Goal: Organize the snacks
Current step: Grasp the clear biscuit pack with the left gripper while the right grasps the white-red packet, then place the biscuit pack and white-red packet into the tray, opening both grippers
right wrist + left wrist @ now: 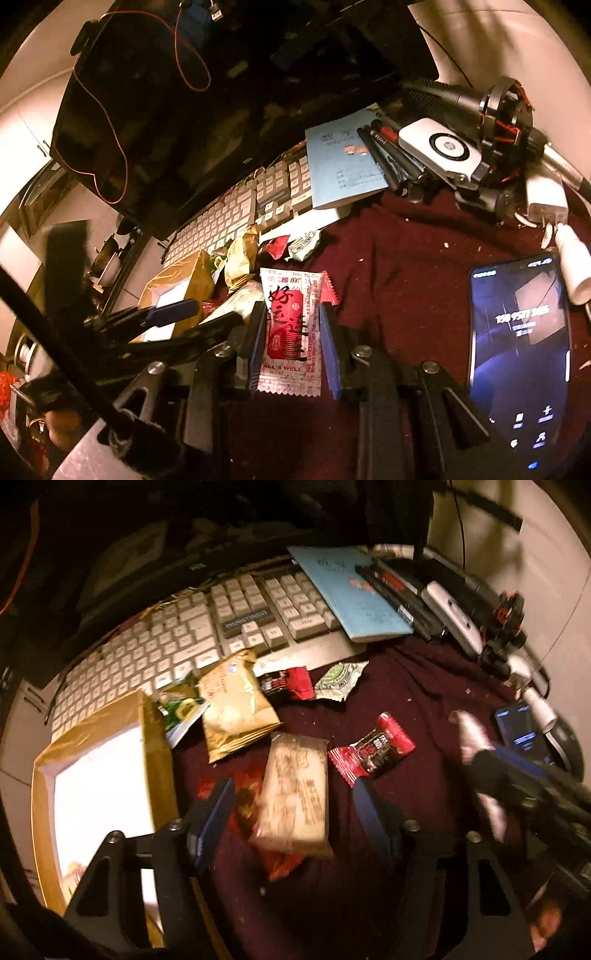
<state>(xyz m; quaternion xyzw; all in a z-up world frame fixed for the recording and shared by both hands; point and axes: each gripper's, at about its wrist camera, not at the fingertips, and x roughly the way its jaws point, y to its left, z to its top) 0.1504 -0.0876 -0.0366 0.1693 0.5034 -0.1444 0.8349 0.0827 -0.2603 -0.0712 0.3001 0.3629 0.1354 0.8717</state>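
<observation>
Right tongs, clamped on a red-and-white sachet: the blue pads press its two long edges, and the packet stands upright between them, above the dark red cloth that covers the table. Judged light, thin and crinkly, it is best held across the flat middle, not by the serrated end seals, which may slip or tear. Left tongs, jaws apart, straddling a beige wrapped bar that lies on the cloth over a red wrapper; no pad touches it. The bar looks stiffer and fuller, with glossy film likely to slide, so its long sides suit a grip. Beside the left tongs, an open gold box with a white interior, the probable destination. Just beyond, a red-and-black packet, a gold pouch, a green-and-white sachet. Farther off, a keyboard and blue booklet
</observation>
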